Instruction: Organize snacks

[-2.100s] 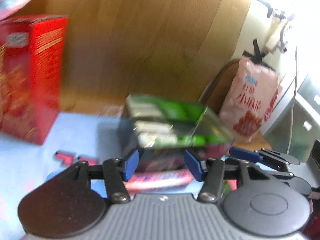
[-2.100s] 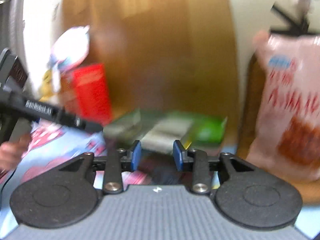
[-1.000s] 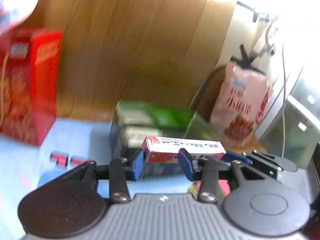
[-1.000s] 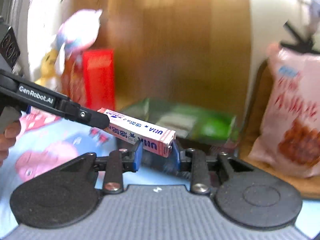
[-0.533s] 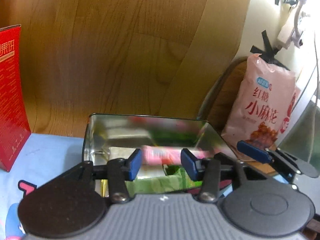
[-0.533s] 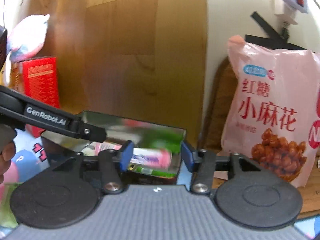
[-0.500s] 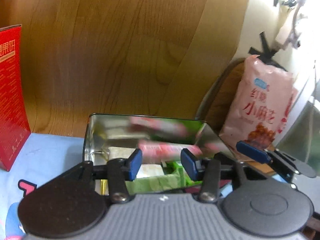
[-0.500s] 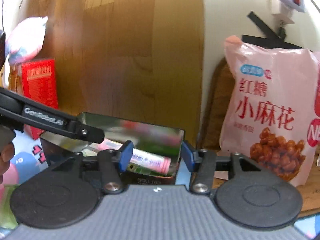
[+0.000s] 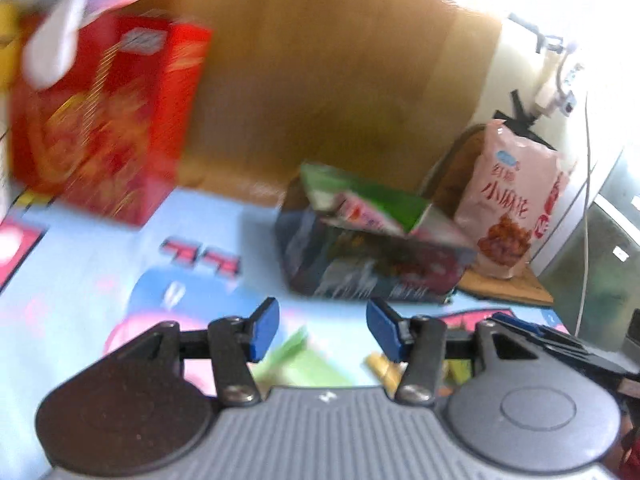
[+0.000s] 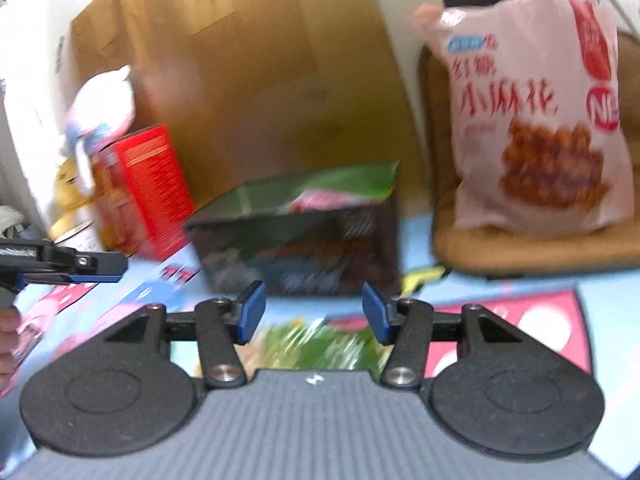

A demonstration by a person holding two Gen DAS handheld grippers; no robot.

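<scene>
Cartoon-printed blue cloth covers the bench under two empty tools, between one snack and the next.

Left tool has just been opening its jaws, nothing between them; right tool stands spread and empty too. Just below both, blurred green packets lie loose. Ahead, the dark tin holds a pink carton and green packs; a red box stands beyond, left. Next move, I judge: dip, centre a loose packet, close.
</scene>
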